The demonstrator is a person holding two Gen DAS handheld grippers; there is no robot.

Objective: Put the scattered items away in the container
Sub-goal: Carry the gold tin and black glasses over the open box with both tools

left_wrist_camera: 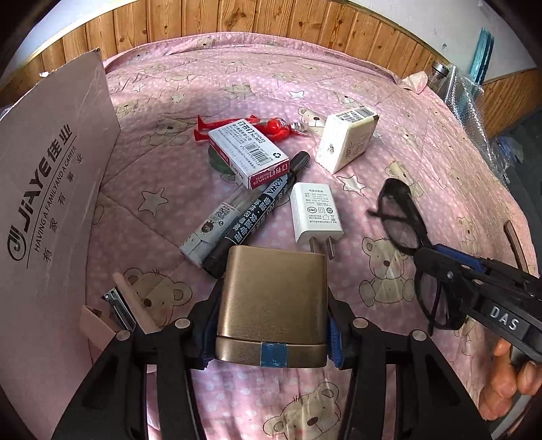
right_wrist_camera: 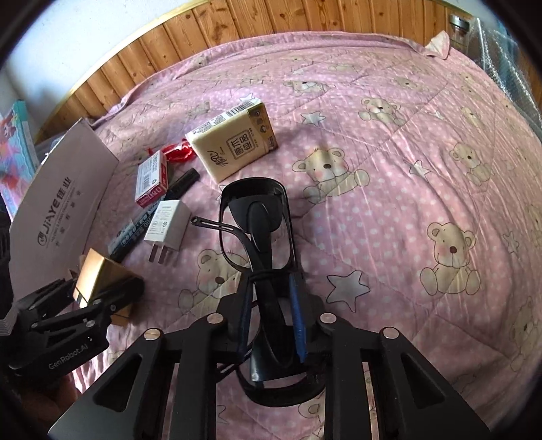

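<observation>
My left gripper (left_wrist_camera: 272, 313) is shut on a gold metal case (left_wrist_camera: 274, 291), held low over the pink bear quilt (left_wrist_camera: 389, 101). The cardboard box (left_wrist_camera: 50, 203) with its printed flap stands just to its left. My right gripper (right_wrist_camera: 271, 299) is shut on folded black glasses (right_wrist_camera: 254, 199), lifted off the quilt at the right. Ahead lie a staples box (left_wrist_camera: 249, 152), a black marker (left_wrist_camera: 257, 216), a grey marker (left_wrist_camera: 216, 223), a white charger (left_wrist_camera: 315, 213), a tissue pack (left_wrist_camera: 345, 138) and a red toy figure (left_wrist_camera: 271, 128). A nail clipper (left_wrist_camera: 118, 308) lies beside the box.
Wood panelling (left_wrist_camera: 237, 20) rises behind the bed. A glass jar (left_wrist_camera: 438, 76) and bubble wrap (left_wrist_camera: 474, 111) sit past the far right corner. A person's hand (left_wrist_camera: 508, 382) holds the right gripper's handle. Bare quilt (right_wrist_camera: 423, 169) stretches to the right of the items.
</observation>
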